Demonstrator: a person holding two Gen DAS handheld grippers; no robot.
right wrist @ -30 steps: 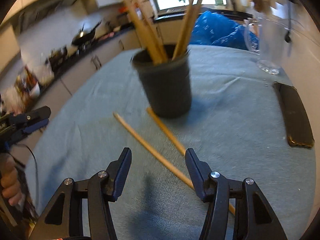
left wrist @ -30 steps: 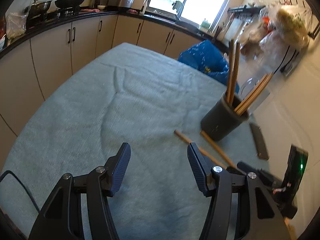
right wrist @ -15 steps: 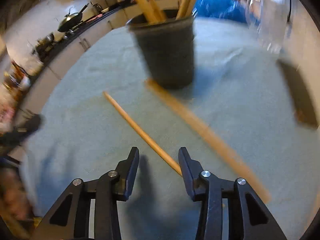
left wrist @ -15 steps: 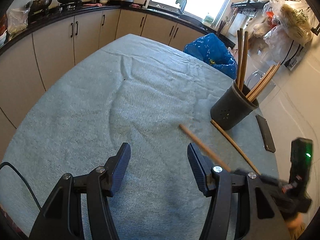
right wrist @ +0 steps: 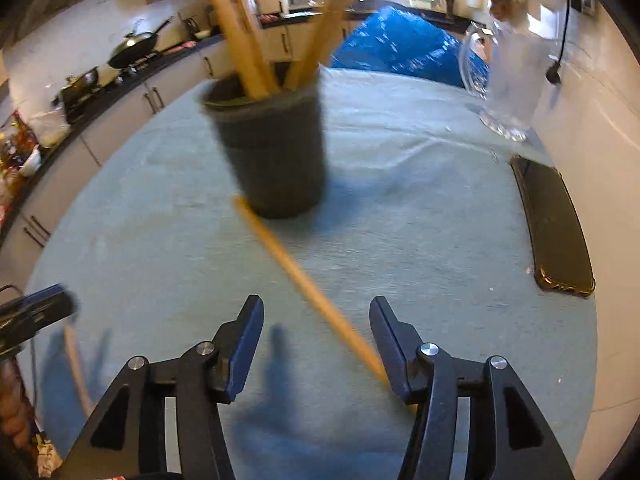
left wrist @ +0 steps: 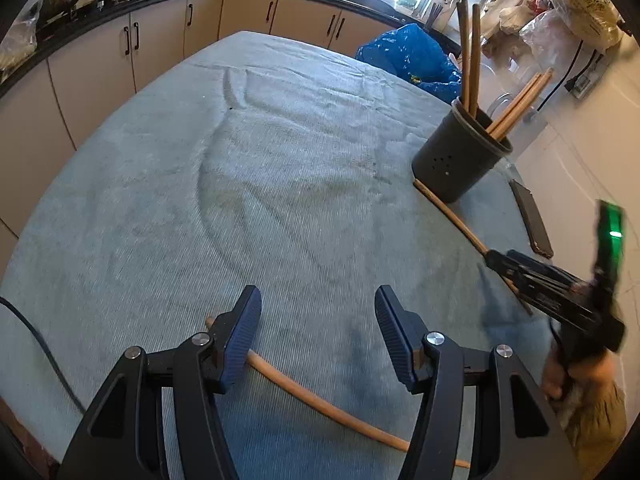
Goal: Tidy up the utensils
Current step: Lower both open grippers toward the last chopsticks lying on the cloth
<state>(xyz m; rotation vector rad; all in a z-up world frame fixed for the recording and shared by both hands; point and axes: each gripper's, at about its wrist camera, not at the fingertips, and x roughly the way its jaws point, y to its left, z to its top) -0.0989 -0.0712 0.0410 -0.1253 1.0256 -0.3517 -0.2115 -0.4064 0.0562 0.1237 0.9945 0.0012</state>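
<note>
A dark utensil holder (left wrist: 460,164) (right wrist: 276,160) stands on the table with several wooden chopsticks upright in it. One loose chopstick (left wrist: 320,404) lies on the cloth right under my left gripper (left wrist: 316,320), which is open and holds nothing. A second chopstick (right wrist: 304,280) (left wrist: 460,224) runs from the holder's base toward my right gripper (right wrist: 316,320). That gripper's jaws are opening. The stick passes between them toward the right finger, and the pads do not press on it. In the left wrist view the right gripper (left wrist: 540,280) is at the right edge.
A blue-grey cloth (left wrist: 260,200) covers the table. A dark phone (right wrist: 556,232) (left wrist: 532,224) lies near the right edge by the wall. A glass jug (right wrist: 512,80) and a blue bag (right wrist: 400,48) stand behind the holder. Kitchen cabinets (left wrist: 100,60) run along the left.
The right gripper's jaws narrowed around the left chopstick, then widened; the other chopstick now lies between them. The left chopstick has shifted from near the holder to under my left gripper.
</note>
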